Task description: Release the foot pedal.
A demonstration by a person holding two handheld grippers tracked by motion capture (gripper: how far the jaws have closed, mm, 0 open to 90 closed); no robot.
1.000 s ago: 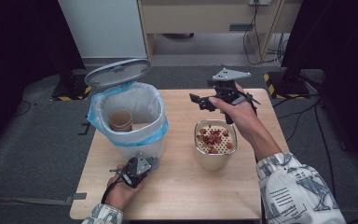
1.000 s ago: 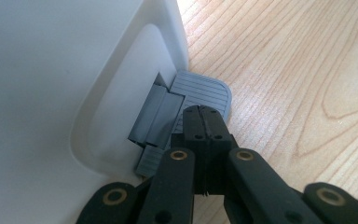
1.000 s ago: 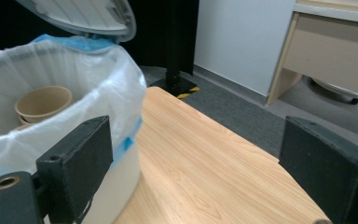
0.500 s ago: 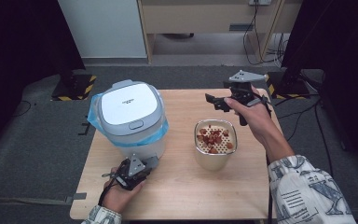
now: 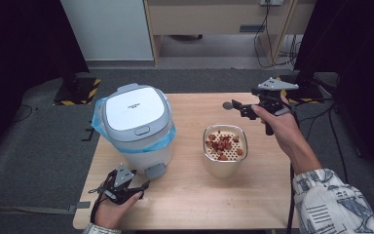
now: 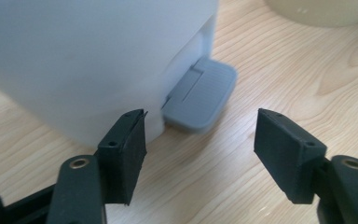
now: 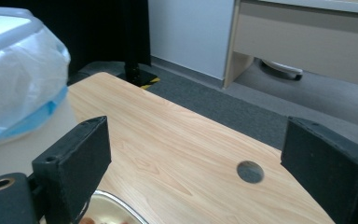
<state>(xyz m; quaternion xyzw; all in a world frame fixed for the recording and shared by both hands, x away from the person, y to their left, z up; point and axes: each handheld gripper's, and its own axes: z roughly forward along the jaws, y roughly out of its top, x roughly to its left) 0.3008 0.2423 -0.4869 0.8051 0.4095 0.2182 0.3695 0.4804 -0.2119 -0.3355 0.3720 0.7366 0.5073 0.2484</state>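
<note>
A small white pedal bin with a blue liner stands at the table's left, its grey-rimmed lid down. Its grey foot pedal juts from the base toward me. My left gripper rests low on the table just in front of the pedal, open, with nothing between its jaws. A cream bowl holding reddish scraps on a perforated insert sits right of the bin. My right gripper hovers open above the table's far right, beyond the bowl, empty.
A round cable hole lies in the wooden table near the far edge. Grey carpet surrounds the table, with a wooden desk and cables behind it. The bin's liner bulges at the left of the right gripper view.
The bin's lid, up a second ago with a cup visible inside, has come down shut. My right gripper has drifted right, away from the bin. The left gripper stays by the pedal.
</note>
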